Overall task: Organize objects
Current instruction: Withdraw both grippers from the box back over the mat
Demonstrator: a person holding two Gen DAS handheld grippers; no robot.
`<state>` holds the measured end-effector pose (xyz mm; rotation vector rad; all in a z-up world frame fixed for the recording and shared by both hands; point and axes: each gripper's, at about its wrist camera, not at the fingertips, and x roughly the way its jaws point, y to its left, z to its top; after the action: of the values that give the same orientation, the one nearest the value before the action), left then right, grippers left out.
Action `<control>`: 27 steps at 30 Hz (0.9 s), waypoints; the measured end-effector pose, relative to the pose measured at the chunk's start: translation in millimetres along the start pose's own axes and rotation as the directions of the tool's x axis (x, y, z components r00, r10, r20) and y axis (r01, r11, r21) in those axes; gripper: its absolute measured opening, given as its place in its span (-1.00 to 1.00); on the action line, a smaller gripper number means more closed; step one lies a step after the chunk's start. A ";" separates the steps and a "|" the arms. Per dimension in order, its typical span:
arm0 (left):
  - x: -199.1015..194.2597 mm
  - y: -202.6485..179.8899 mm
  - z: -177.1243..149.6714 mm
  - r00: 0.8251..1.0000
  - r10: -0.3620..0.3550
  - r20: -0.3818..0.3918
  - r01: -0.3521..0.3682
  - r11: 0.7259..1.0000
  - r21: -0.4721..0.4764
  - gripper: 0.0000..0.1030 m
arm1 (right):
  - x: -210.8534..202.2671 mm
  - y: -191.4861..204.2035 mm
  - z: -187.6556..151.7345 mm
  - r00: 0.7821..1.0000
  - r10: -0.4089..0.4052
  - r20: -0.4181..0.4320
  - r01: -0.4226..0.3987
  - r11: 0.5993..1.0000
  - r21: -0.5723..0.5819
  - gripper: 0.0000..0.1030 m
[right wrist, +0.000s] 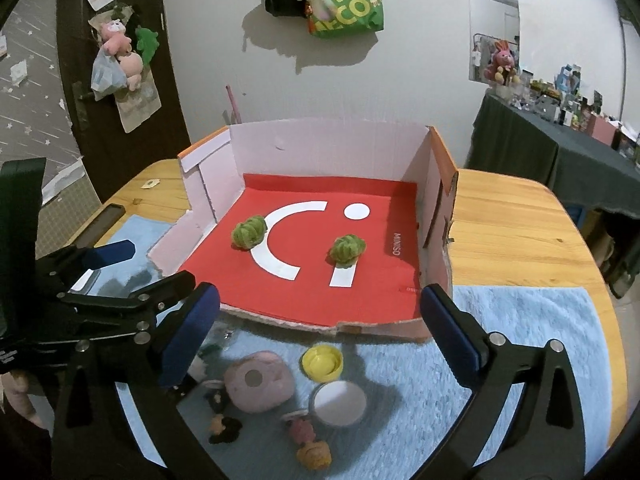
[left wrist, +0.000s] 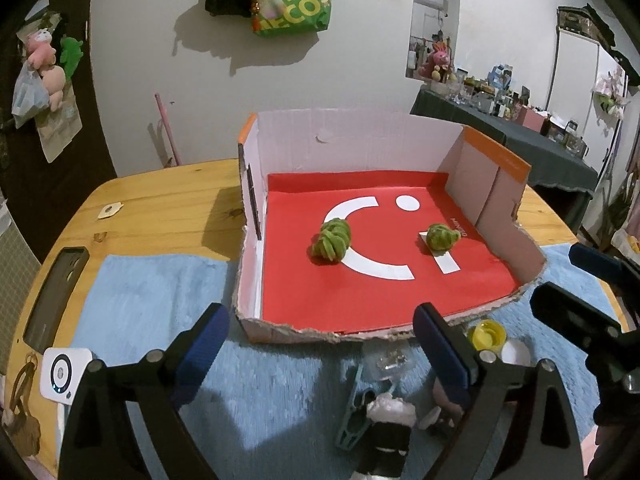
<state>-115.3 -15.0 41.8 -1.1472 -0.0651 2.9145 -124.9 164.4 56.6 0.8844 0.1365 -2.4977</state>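
Left tongs point(left wrist: 320, 340) spread, empty, low over blue towel point(right wrist: 520, 320) on bench point(right wrist: 500, 216). Right tongs point(right wrist: 320, 328) likewise spread, empty. Small things wait on towel: pink case point(right wrist: 258, 384), yellow cap point(right wrist: 322, 362), white lid point(right wrist: 339, 402). Box point(right wrist: 320, 148) holds two green scrunchies point(right wrist: 249, 231). Risk: crowded pieces, so closing tongs may nudge neighbours; flat lid could slip.
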 end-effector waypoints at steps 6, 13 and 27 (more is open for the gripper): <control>-7.7 -0.4 -6.5 1.000 -0.006 0.000 0.006 1.000 -0.003 0.88 | -8.6 1.7 -6.2 1.000 -0.003 0.008 0.003 1.000 -0.004 0.98; -16.8 -2.8 -15.0 1.000 -0.013 0.004 0.013 1.000 0.003 0.88 | -18.4 4.0 -14.0 1.000 -0.008 0.017 0.008 1.000 -0.009 0.98; -28.4 -5.3 -35.8 0.999 -0.048 -0.016 0.048 0.999 0.016 0.37 | -29.7 9.6 -32.2 1.000 -0.005 -0.001 0.005 1.000 -0.030 0.33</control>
<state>-70.1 -9.1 35.2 -1.1493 -0.0674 2.8583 -82.1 176.2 50.2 0.8737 0.1761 -2.4936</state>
